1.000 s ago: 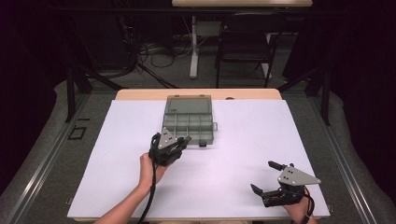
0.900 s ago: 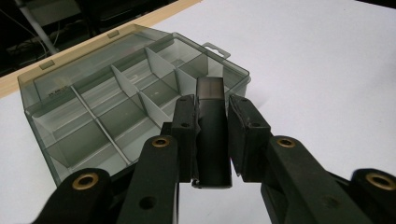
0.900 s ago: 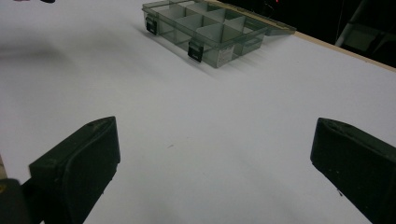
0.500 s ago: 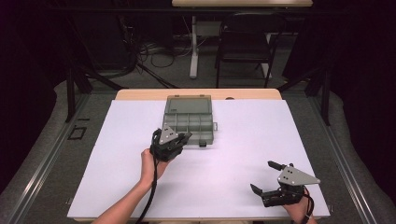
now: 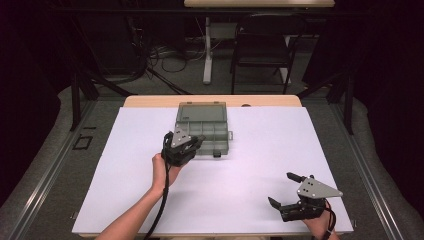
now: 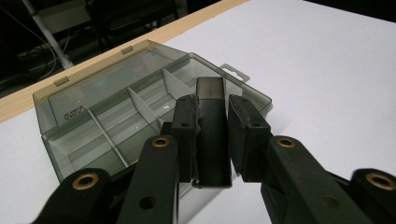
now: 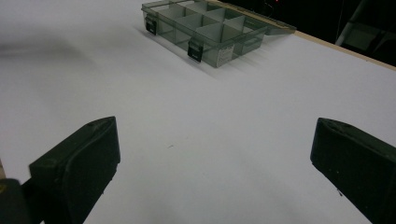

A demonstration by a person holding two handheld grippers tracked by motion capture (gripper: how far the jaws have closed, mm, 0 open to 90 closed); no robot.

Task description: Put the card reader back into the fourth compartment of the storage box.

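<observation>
Nothing has moved: left gripper (image 6: 212, 135) clamps one latch (image 6: 212, 140) of one box (image 5: 201, 127) (right gripper (image 5: 290, 190) agape).

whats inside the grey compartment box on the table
The open grey compartment box shows thin dividers and compartments that look empty. The left gripper is shut on a dark latch at its front edge, and its jaws cover part of the nearest compartments.

The high view looks forward and down on the whole counter (image 5: 250, 165) from the person's side. The left hand-held gripper (image 6: 212, 135) view sits very close to the compartment box (image 6: 116, 112) — the right hand-held gripper (image 7: 210, 154) view, low over the counter, shares that box (image 7: 210, 32), farther off.
</observation>
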